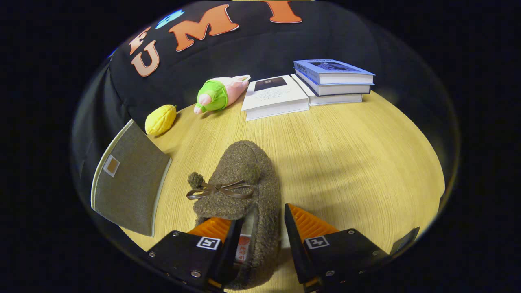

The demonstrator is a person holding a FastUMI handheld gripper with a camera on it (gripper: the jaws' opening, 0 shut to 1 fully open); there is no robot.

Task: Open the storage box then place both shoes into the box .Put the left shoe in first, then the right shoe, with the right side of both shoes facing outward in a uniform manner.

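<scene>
Gripper view: gripper [260,228] fingers part-way open, straddling the heel-side wall of a fuzzy brown slipper with a thin bow [238,191]; one finger inside the opening, the other outside, whether both press on it I cannot tell. Slipper lies on the light wood counter [346,162], toe pointing away. Beside it, grey fabric storage box lid [128,183]. Beyond: yellow plush lemon [160,119], pink-and-green plush toy [220,94], stacked books [313,85].

table [346,146]; slipper [240,183]; box lid(?) [130,187]; books [321,83]; plush toy [220,94]; lemon [160,119]
</scene>
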